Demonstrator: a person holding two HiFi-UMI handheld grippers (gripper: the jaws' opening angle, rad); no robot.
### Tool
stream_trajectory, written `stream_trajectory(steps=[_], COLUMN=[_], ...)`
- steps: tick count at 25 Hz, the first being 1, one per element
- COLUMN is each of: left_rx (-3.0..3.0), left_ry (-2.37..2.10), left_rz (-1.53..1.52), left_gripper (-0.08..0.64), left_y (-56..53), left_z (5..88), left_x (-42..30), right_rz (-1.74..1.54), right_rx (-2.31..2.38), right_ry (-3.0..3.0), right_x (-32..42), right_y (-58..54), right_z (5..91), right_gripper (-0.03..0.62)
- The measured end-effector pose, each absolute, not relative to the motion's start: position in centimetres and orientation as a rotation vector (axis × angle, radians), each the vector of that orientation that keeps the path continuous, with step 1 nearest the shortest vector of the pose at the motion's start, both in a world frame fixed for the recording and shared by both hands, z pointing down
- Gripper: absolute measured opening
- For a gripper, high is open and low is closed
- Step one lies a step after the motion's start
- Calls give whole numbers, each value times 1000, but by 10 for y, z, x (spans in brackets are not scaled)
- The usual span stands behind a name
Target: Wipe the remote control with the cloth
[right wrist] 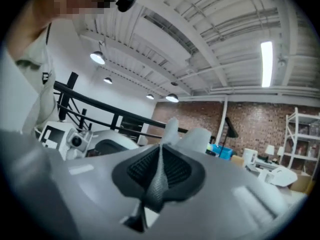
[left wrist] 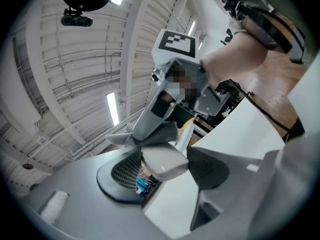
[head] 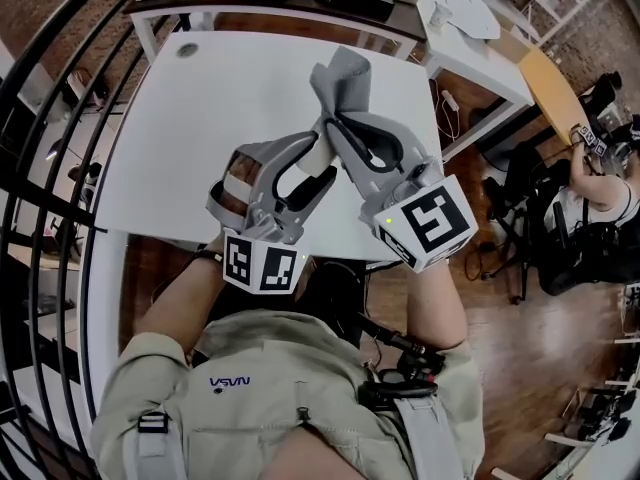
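Remote control [left wrist: 165,163]: pale, being gripped between wide-set jaws of left gripper [head: 322,161], hovering above near half of white table [head: 220,98]. Cloth [head: 345,80]: grey, being pinched in nearly closed jaws of right gripper [head: 332,124], lying against remote's tip, hanging above table's middle.

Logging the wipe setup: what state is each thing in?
remote control: held off the table between the left gripper's jaws
cloth: bunched, pinched by the right gripper, touching the remote control
left gripper: closed on the remote control
right gripper: closed on the cloth
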State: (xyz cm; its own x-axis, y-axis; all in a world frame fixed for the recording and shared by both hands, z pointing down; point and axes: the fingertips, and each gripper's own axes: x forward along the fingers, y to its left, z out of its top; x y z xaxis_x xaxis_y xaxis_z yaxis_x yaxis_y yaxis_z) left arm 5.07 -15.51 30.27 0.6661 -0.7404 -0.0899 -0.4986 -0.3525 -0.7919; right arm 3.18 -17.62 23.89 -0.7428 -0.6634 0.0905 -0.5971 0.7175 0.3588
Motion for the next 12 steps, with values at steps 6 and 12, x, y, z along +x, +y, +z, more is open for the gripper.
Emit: stream_trajectory(steps=[6,12], left_rx=[-2096,-2421], left_ry=[966,924], left_rz=[-288,-33], left_gripper=[291,292], left_y=[-156,-158], left_z=[299,273], left_x=[45,36], right_rz=[-437,-461], right_rx=[855,1245], right_ry=[-2750,-2768], right_x=[17,70], right_y=[-157,-183], right_z=[250,215], right_gripper=[20,20])
